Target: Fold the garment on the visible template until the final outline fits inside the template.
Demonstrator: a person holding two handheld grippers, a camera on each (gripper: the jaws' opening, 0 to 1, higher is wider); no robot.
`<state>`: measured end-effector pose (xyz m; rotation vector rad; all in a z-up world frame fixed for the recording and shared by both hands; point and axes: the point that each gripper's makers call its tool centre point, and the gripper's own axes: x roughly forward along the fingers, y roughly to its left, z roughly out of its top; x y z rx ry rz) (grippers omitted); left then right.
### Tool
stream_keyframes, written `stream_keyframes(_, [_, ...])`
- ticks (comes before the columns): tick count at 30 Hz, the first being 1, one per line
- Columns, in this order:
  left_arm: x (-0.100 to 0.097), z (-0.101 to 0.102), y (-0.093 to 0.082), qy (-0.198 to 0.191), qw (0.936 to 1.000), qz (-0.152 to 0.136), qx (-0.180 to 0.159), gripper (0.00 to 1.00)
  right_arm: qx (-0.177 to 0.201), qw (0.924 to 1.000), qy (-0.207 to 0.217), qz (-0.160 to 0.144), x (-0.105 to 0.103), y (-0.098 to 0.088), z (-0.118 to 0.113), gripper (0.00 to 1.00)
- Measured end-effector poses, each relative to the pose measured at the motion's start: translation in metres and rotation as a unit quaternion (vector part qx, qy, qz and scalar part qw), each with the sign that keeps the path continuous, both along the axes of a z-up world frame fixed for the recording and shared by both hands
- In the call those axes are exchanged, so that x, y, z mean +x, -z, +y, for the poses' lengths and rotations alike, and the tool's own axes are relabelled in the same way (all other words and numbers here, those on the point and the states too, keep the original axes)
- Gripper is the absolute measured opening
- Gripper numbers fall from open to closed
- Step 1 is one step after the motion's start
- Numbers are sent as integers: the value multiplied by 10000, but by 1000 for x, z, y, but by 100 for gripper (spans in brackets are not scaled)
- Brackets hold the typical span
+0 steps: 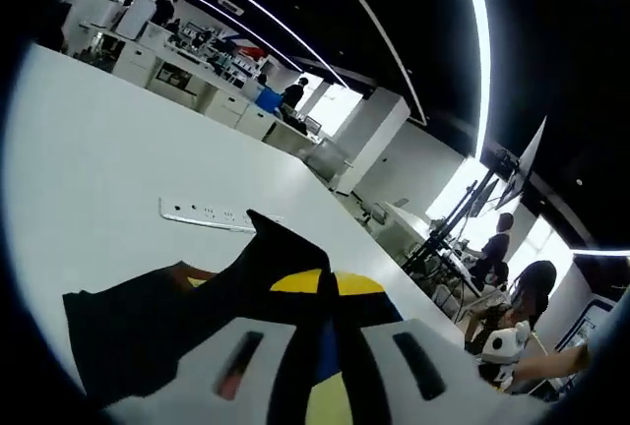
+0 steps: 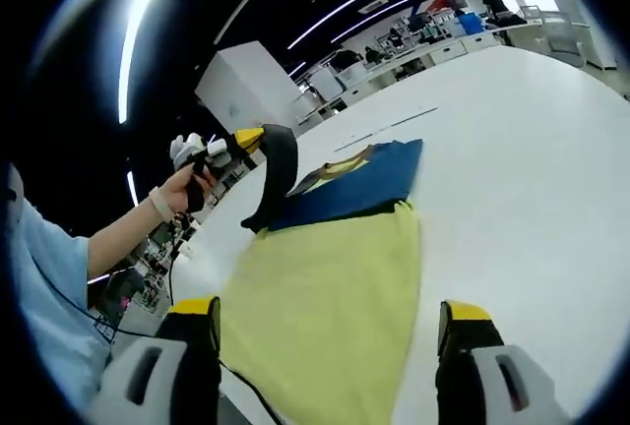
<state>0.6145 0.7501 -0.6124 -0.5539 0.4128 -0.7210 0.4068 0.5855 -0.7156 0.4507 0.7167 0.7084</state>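
Observation:
The garment (image 2: 359, 187) is dark blue with a yellow-trimmed neck and lies partly folded at the far end of the yellow template (image 2: 335, 297) on the white table (image 2: 532, 179). My left gripper (image 2: 246, 140), held by a hand, is shut on a dark flap of the garment and holds it up off the table. In the left gripper view the same dark cloth (image 1: 266, 248) rises between the closed yellow-tipped jaws of the left gripper (image 1: 328, 285). My right gripper (image 2: 330, 309) stands open over the near end of the template, with nothing between its fingers.
A thin white strip (image 1: 212, 213) lies flat on the table beyond the garment, also seen as a line (image 2: 394, 122). The person's arm in a light blue sleeve (image 2: 49, 277) comes in from the left. Desks and people stand far behind.

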Motion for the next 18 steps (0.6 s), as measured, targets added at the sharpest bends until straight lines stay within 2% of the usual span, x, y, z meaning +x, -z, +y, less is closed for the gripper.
stream_keyframes(6, [1,-38,20,235,9997,111,-7,0,-15,10000,-49,32,-1,4,1,92])
stream_keyframes(10, [-1,-50,35,272,9992,274,-68,0,20,10000,26,65,1,6,-5,92])
stream_keyframes(15, [-15,-72,49,594,9974,406,-85,0,6,9999,84,118,0,11,-12,92])
stream_keyframes(18, [-25,-83,55,863,9955,395,68,0,21,9998,125,156,0,13,-13,92])
